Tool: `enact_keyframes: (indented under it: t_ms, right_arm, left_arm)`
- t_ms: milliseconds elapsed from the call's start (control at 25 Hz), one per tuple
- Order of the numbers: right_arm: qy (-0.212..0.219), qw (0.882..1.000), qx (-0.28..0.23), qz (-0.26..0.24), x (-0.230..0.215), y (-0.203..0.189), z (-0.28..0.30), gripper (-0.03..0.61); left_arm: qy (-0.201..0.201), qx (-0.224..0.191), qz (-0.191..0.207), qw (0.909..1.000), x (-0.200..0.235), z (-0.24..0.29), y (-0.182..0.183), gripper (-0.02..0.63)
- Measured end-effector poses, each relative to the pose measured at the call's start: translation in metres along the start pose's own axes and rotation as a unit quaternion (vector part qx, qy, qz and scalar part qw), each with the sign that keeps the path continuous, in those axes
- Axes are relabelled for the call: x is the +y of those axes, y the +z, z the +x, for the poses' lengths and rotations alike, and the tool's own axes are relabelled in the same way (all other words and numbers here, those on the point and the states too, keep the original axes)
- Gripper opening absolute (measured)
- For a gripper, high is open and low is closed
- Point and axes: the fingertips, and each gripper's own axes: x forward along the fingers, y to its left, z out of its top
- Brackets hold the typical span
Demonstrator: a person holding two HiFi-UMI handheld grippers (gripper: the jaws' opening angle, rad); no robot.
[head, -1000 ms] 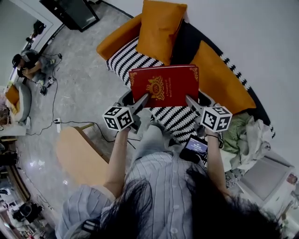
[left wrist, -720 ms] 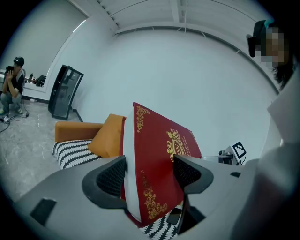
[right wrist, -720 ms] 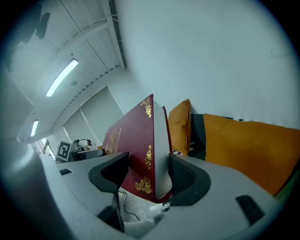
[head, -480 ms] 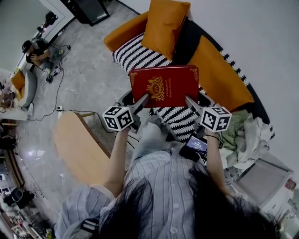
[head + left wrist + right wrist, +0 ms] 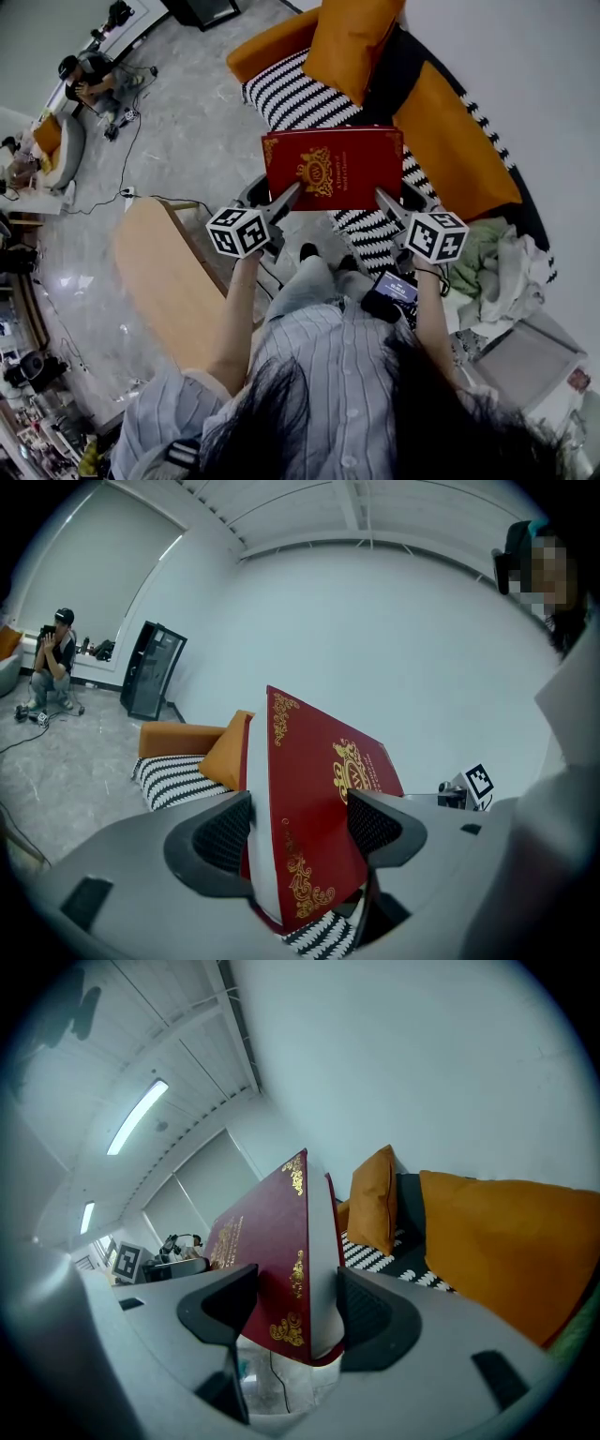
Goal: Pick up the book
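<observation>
The jaws of the left gripper point(image 5: 302, 829) are clamped on the lower left corner of the red book point(image 5: 333, 169), with cover and pages pinched between the pads; the right gripper point(image 5: 298, 1307) is closed likewise on the lower right corner; the book is held closed in the air, gold-crested cover up, above the striped throw point(image 5: 300, 94) of an orange sofa point(image 5: 450, 131); an orange cushion point(image 5: 352, 42) is seen beyond it.

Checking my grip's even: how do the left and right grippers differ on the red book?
The left gripper grips the red gold-crested book's near left corner; the right gripper its near right. Its cover faces the left gripper's right jaw, the right gripper's left jaw. Both clamp it.
</observation>
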Motion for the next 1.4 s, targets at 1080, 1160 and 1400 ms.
enact_keyframes:
  t_ms: [1080,1160,1400]
  right_arm:
    - [-0.006,1.000,0.009,-0.005,0.146,-0.114,-0.013,0.282]
    - [-0.005,1.000,0.009,-0.008,0.163,-0.123,-0.013,0.282]
    - [-0.003,1.000,0.015,-0.018,0.202,-0.150,-0.013,0.282]
  left_arm:
    - [-0.001,-0.014,-0.008,0.9999,0.044,-0.175,-0.051,0.321]
    - [0.000,-0.018,-0.009,0.9998,0.050,-0.194,-0.053,0.321]
    - [0.002,-0.025,-0.014,0.9996,0.063,-0.240,-0.065,0.321]
